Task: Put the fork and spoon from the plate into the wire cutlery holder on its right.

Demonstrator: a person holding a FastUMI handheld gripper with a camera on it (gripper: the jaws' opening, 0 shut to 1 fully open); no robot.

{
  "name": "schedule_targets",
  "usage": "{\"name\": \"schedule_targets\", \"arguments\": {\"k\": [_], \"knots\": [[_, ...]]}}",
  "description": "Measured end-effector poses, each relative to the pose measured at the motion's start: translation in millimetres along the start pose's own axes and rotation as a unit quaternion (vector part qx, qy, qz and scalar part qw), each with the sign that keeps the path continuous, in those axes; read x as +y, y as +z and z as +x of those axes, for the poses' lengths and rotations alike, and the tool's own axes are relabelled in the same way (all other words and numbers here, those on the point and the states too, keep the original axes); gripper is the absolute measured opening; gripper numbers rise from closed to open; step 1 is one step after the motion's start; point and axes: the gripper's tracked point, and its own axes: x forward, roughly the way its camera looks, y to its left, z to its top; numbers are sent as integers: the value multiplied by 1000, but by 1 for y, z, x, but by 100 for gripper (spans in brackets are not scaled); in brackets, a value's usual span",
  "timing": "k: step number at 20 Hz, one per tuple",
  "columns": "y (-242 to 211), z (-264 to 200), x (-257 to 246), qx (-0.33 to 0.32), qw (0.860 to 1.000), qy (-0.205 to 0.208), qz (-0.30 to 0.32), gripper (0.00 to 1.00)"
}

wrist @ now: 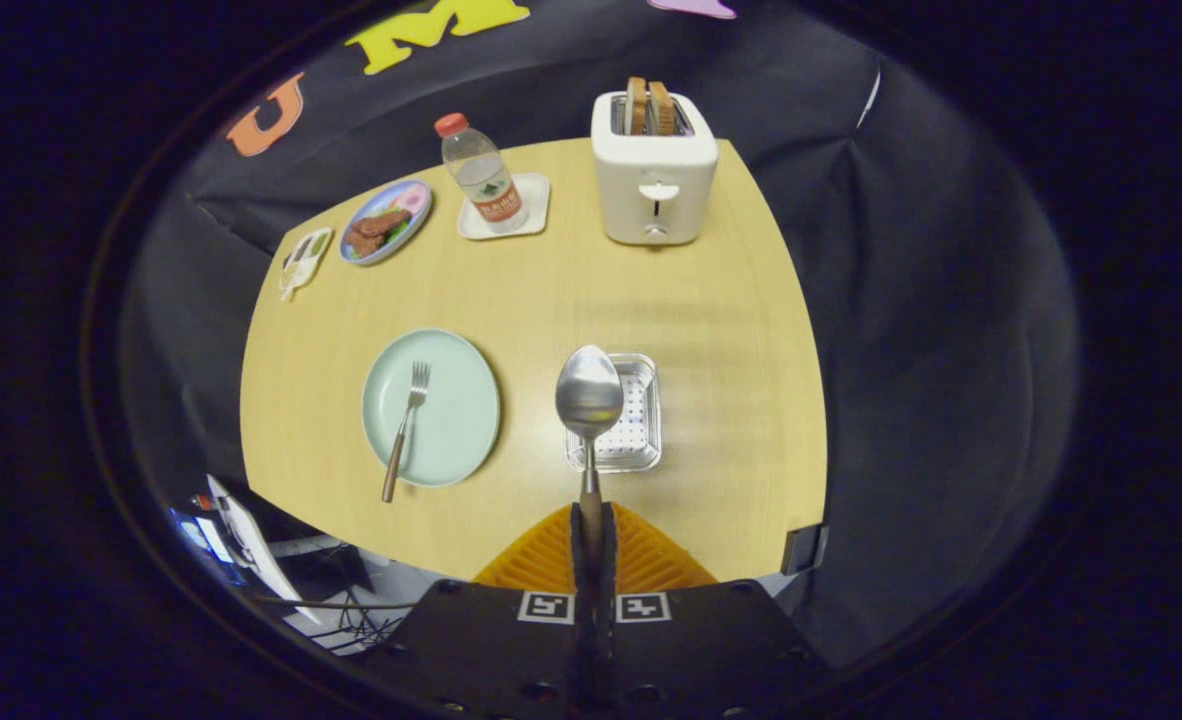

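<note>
Far beyond the fingers I see a toaster [654, 180] holding two bread slices [648, 107]. Left of it: a water bottle [481, 175] on a coaster [534, 207], a food plate [386, 221].

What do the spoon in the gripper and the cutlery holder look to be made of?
Spoon: polished metal bowl, going by its mirror-like shine, with a brownish, likely wooden handle clamped between the gripper fingers. Cutlery holder: shiny silvery metal, probably steel; its floor looks perforated rather than plain wire, though the detail is small.
</note>
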Motion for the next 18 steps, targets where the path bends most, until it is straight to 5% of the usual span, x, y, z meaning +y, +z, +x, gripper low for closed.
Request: {"name": "schedule_targets", "arguments": {"k": [18], "knots": [[14,64,-12,139,988,7,73,2]]}}
